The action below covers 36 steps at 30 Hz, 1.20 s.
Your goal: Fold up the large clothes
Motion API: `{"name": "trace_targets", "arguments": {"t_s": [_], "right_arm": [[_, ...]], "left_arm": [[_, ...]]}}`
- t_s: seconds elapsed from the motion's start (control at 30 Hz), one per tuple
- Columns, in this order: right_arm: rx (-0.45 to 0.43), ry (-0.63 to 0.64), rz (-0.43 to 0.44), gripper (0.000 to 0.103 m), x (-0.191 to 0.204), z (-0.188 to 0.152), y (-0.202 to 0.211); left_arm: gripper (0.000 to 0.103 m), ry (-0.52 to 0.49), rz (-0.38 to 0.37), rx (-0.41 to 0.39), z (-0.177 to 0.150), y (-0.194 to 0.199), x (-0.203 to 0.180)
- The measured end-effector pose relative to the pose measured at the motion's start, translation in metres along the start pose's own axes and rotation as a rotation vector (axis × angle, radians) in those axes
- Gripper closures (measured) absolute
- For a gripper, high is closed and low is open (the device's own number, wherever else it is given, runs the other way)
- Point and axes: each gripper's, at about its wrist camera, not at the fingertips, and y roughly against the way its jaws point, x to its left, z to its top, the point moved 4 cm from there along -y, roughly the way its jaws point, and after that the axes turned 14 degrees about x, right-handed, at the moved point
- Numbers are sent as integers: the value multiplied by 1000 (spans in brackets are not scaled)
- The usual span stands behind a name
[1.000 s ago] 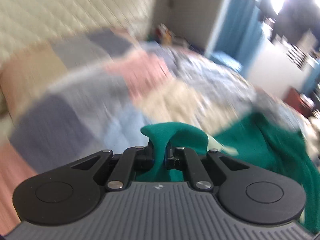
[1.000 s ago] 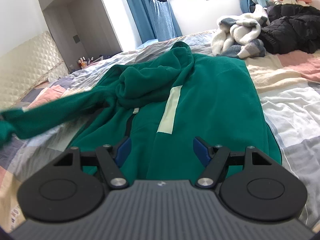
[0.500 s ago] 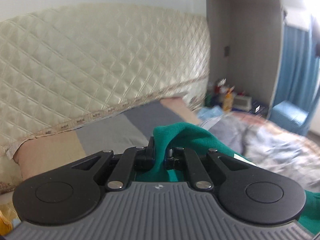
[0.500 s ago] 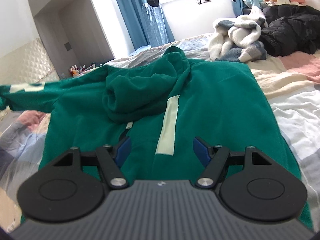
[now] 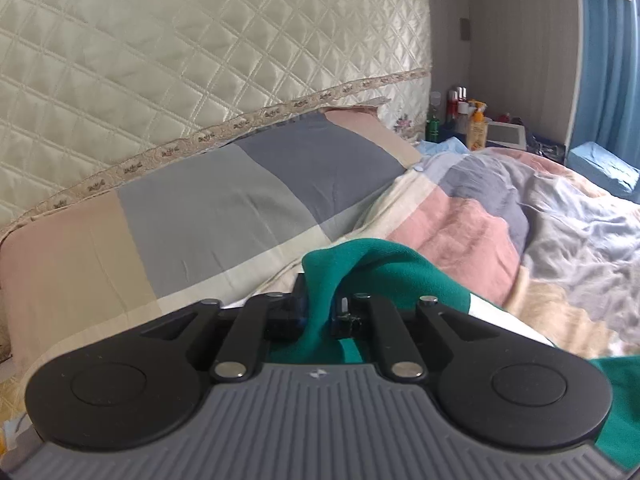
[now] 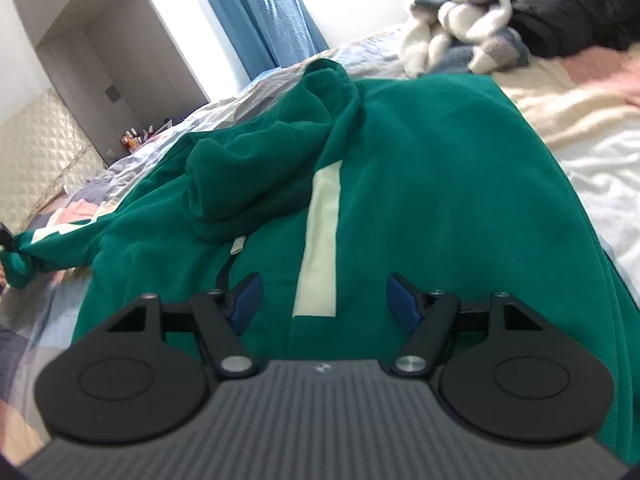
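Observation:
A large green hooded jacket (image 6: 420, 184) with cream stripes lies spread on the bed, its hood (image 6: 248, 184) bunched in the middle. My left gripper (image 5: 320, 308) is shut on the green sleeve cuff (image 5: 360, 268) and holds it above the bedding near the pillow. In the right wrist view that sleeve end (image 6: 20, 256) is stretched out to the far left. My right gripper (image 6: 320, 296) is open and empty, hovering just over the jacket's front by the cream stripe (image 6: 320, 240).
A patchwork pillow (image 5: 220, 208) lies against the quilted headboard (image 5: 180, 48). Bottles (image 5: 460, 120) stand on a bedside stand. A white fleece (image 6: 460, 28) and black jacket (image 6: 580, 8) are piled at the bed's far side. Rumpled patchwork duvet (image 5: 540, 240) surrounds the jacket.
My left gripper has swung with the sleeve cuff toward the headboard and dropped lower, pulling the sleeve out straight to the left. My right gripper has stayed open over the jacket, moving slightly closer.

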Motion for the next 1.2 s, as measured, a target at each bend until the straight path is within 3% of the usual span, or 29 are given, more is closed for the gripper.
{"name": "trace_targets", "arguments": {"t_s": [0.17,0.3,0.43,0.67,0.97,1.2], "right_arm": [[-47,98,-15,33,15,-4,14],[-68,148,-12,33,21,-7,28],[-79,165,9,33,22,-12,42],[-92,180,57,33,19,-24,71],[-130,202,86,33,15,-34,105],[-144,197,119,33,4,-52,139]], "left_arm": [[50,29,-44,55,-7,37,9],[48,9,-85,44,-21,82,12],[48,21,-173,60,-46,130,4],[48,-108,-287,52,-112,219,-35],[48,-313,-460,50,-215,341,-97],[48,-475,-592,32,-319,415,-141]]}}
